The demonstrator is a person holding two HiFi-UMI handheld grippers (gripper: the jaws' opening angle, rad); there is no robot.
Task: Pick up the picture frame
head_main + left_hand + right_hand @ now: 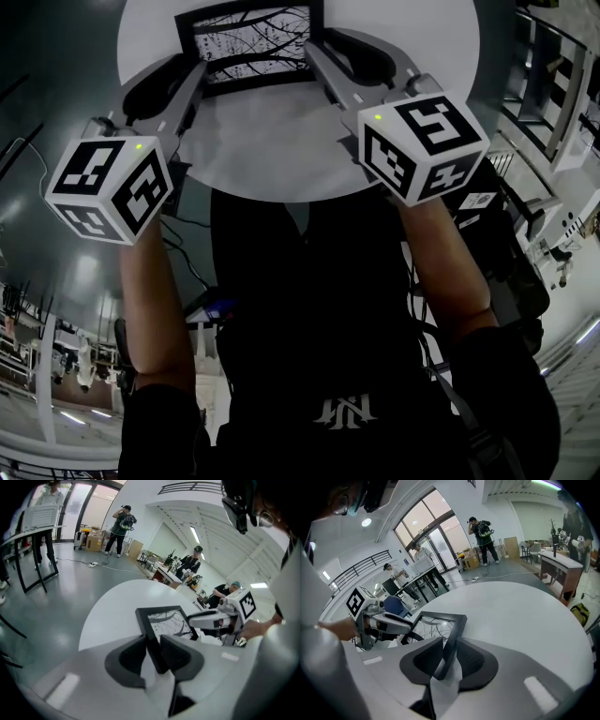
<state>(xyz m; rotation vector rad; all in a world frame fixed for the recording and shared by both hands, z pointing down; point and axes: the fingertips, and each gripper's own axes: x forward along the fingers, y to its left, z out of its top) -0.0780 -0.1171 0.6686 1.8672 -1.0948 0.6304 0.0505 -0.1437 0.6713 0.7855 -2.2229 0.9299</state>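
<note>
A black picture frame [251,42] holding a branch print lies on the round white table [281,141]. My left gripper [192,73] has its jaws on the frame's left side bar. In the left gripper view the bar [152,639] stands between both pads, which touch it. My right gripper [319,58] holds the frame's right side bar in the same way, the bar [451,641] pinched between its dark pads. Each gripper shows in the other's view, across the frame, as the right gripper [211,620] and the left gripper [389,623].
The table's rim [101,606] curves round on the far side over grey floor. Several people stand in the background [480,531], near desks [558,562], a metal rack [33,531] and cardboard boxes [93,540].
</note>
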